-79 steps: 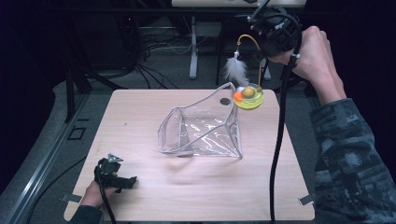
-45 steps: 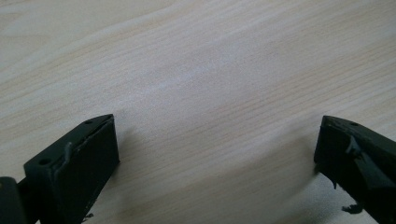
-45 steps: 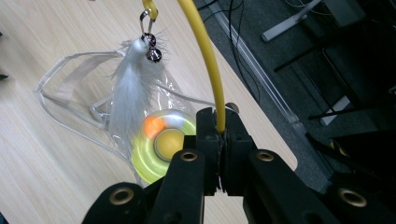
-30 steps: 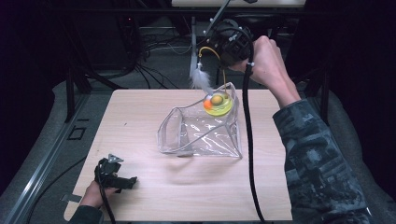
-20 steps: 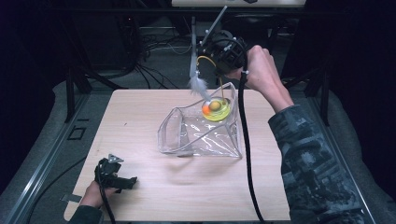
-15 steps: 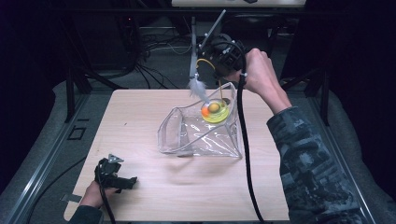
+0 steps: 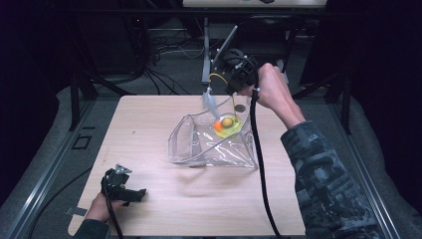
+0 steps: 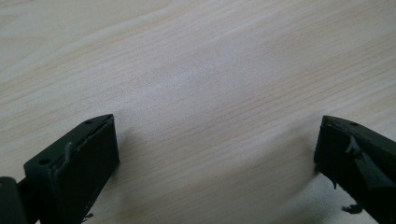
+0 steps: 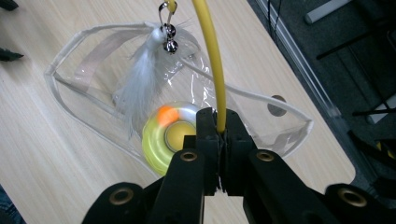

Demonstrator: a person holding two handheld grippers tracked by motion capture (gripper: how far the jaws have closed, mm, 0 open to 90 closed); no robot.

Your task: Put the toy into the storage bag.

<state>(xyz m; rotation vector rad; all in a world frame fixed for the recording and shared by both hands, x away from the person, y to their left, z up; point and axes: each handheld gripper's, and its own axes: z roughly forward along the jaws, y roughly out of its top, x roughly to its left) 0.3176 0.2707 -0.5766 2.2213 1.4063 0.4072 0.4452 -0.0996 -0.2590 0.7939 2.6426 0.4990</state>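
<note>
Over the bag's mouth: the right gripper point(image 7: 230, 85) hangs with a cat toy beneath it, so the toy can go down into the opening rather than onto the table point(image 7: 149, 124).
Right gripper's grip: jaws pressed together on the yellow cord point(image 9: 211, 60); pinching the cord near its base keeps the disc hanging close under the jaws and easy to steer.
Toy: a yellow disc point(image 9: 163, 137) with an orange ball point(image 9: 166, 115) in its rim, a white feather point(image 9: 142, 81) and a small bell point(image 9: 168, 38) clipped at the cord's far end.
Toy's place: in the high view the disc point(image 7: 228, 125) sits at the bag's upper right corner; whether it is already inside the rim or just above it, I cannot tell.
Feather: trails over the bag's edge, likely to snag or stay outside unless it is tucked in.
Bag point(image 7: 211, 144): clear plastic, lying mid-table with its mouth gaping upward, which leaves a wide target; nothing pins it, so a push could slide it.
Left gripper point(image 7: 122, 186): jaws wide apart and empty, resting at the table's near left corner, well apart from the bag; probably parked, free to steady the bag if needed.
Dark spot point(image 7: 240, 107): a small round mark on the table just beyond the bag.
</note>
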